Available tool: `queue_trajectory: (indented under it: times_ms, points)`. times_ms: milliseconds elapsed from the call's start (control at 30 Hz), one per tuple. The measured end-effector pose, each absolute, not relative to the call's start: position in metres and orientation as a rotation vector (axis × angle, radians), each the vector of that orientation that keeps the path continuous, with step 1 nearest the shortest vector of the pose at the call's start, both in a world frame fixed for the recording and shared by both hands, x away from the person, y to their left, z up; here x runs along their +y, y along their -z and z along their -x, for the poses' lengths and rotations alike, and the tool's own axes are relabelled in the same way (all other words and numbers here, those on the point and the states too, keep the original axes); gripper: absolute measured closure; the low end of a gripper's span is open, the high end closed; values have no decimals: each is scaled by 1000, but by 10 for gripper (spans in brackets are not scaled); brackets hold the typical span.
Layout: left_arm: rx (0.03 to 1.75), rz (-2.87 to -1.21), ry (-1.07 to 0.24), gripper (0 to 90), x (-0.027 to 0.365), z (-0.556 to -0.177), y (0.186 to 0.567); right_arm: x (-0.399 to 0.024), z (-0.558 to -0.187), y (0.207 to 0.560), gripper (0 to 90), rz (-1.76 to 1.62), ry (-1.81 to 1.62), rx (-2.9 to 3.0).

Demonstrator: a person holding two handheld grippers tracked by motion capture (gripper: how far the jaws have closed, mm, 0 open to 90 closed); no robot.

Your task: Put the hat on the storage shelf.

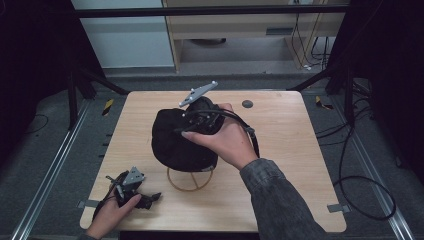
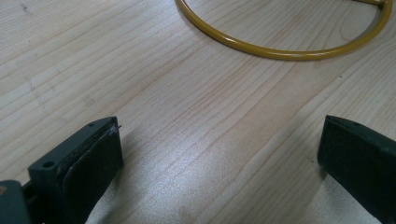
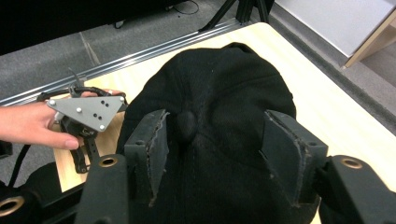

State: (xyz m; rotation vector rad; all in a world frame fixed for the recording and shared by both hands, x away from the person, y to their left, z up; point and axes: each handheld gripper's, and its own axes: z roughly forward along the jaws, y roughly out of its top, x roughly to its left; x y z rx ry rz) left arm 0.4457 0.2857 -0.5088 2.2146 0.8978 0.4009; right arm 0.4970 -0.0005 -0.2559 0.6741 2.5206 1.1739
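High view looks forward and down over the whole counter (image 1: pixel 280 150), far off. Left claw view sits low, close to the counter just beside the yellow ring (image 2: pixel 280 49); right claw view looks down close on the black cap (image 3: pixel 224 93) above the ring; all three views share the counter.

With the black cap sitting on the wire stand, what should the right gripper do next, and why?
Probably lift straight away. The right gripper has its jaws spread either side of the cap button, not pinching fabric, and the cap already rests on the yellow stand. The left gripper lies idle on the table.
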Motion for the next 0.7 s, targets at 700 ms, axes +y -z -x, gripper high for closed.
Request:
queue_trajectory:
  times_ms: [700]
  points:
    - [898,-2215,-400,0,286,-446,509,-8,-480,259,202,-679,-1122,2497]
